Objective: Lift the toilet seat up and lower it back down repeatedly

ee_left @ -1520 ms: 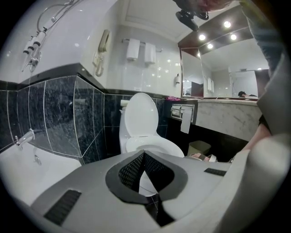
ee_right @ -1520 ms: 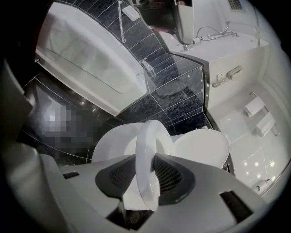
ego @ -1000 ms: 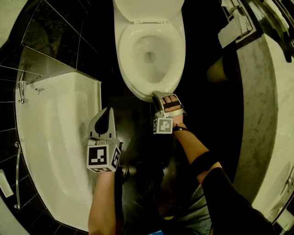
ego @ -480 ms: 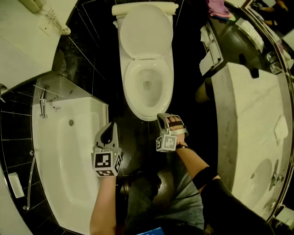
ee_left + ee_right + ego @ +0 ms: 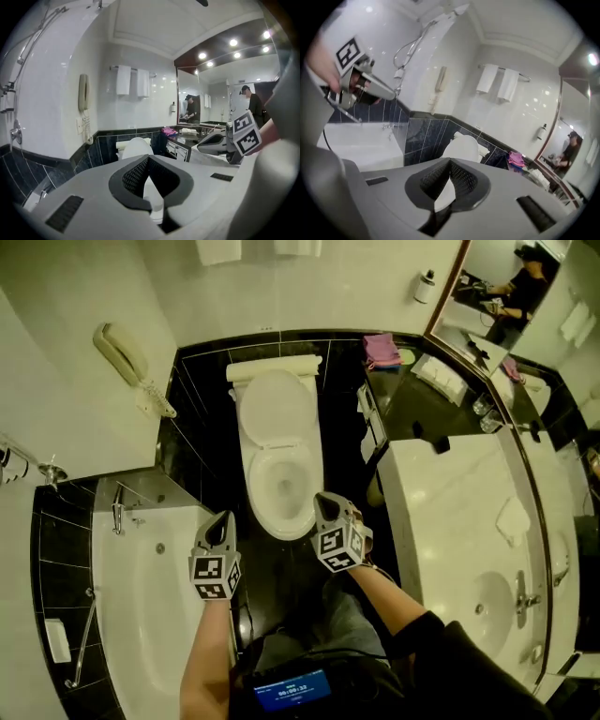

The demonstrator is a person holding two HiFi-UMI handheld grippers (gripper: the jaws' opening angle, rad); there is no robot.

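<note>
The white toilet stands against the dark tiled back wall. Its lid is upright against the tank, and the seat ring looks flat on the bowl. Both grippers hang in the air in front of the bowl, well above it and touching nothing. My left gripper is shut and empty, over the tub's edge. My right gripper has just been closing and is shut with nothing between its jaws. In the left gripper view the lid shows beyond the shut jaws. The right gripper view shows the same lid past its shut jaws.
A white bathtub fills the left side. A marble vanity with a sink and a mirror runs along the right. A wall phone hangs at the left of the toilet, and a pink cloth lies on the dark counter.
Both grippers have risen away from the toilet, and the view has pulled back with them. The right gripper left the bowl's front rim, rolled over and closed its jaws.
</note>
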